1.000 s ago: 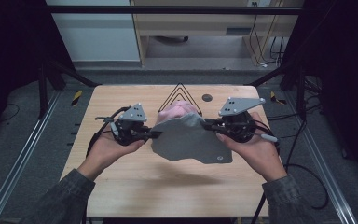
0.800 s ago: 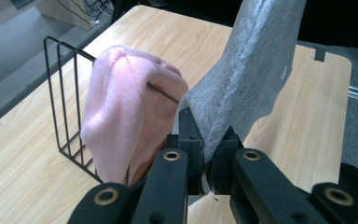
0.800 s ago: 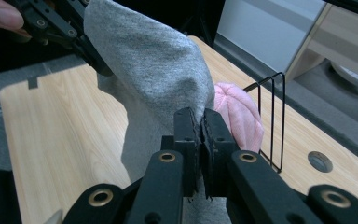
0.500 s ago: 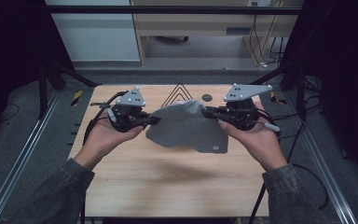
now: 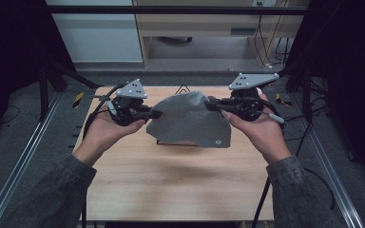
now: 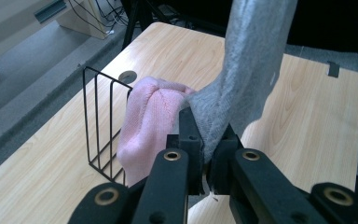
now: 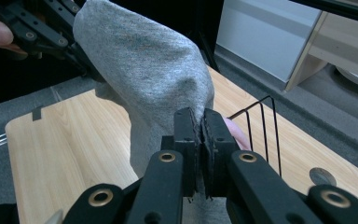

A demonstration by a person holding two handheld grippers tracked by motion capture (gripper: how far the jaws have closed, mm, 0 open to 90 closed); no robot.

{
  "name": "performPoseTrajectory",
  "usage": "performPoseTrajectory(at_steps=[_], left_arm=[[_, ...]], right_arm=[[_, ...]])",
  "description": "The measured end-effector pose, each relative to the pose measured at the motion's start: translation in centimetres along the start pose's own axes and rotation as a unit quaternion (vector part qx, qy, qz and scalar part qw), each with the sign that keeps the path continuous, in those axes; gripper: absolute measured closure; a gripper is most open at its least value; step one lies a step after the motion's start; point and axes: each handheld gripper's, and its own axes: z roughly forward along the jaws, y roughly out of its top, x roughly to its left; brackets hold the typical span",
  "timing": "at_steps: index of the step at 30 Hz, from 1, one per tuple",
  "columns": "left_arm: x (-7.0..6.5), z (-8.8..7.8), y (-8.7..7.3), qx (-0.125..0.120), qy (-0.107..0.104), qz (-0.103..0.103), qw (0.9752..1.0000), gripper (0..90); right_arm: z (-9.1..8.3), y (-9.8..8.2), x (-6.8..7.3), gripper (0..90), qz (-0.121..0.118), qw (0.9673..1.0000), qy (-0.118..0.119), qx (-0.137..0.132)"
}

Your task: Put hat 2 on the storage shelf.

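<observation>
A grey folded cloth (image 5: 187, 121) hangs in the air between both grippers above the back half of the wooden table (image 5: 171, 185). My left gripper (image 5: 158, 114) is shut on the cloth's left edge (image 6: 228, 112). My right gripper (image 5: 208, 103) is shut on its right edge (image 7: 154, 79). A pink cloth (image 6: 151, 116) stands in a black wire rack (image 6: 100, 126) just behind the grey one; the rack's tip (image 5: 184, 87) and base (image 5: 171, 142) peek out around the grey cloth in the high view.
A round hole (image 6: 127, 76) is set in the table near its back edge. Beyond the table stand a light wooden cabinet (image 5: 204, 23) and cables (image 5: 278, 47) on the grey floor. Metal rails (image 5: 19, 156) run along both sides.
Both grippers have lifted the grey cloth higher and moved it back toward the rack. The pink cloth, seen a second ago above the grey one, is now hidden behind it in the high view.
</observation>
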Motion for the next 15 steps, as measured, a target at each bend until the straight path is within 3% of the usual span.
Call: performPoseTrajectory(at_steps=[2,9,15], left_arm=[[0.1,-0.3,0.2,0.0,0.002,0.006,1.0,86.4],[0.7,-1.2,1.1,-0.015,0.01,-0.001,0.9998,86.4],[1.8,-1.7,2.5,-0.036,0.017,-0.006,0.9992,86.4]], right_arm=[[-0.1,0.3,-0.1,86.4,0.001,1.0,-0.001,0.0],[-0.2,1.9,-0.1,86.4,-0.004,0.9999,-0.01,-0.013],[-0.4,3.3,-1.0,86.5,0.009,0.999,-0.025,-0.036]])
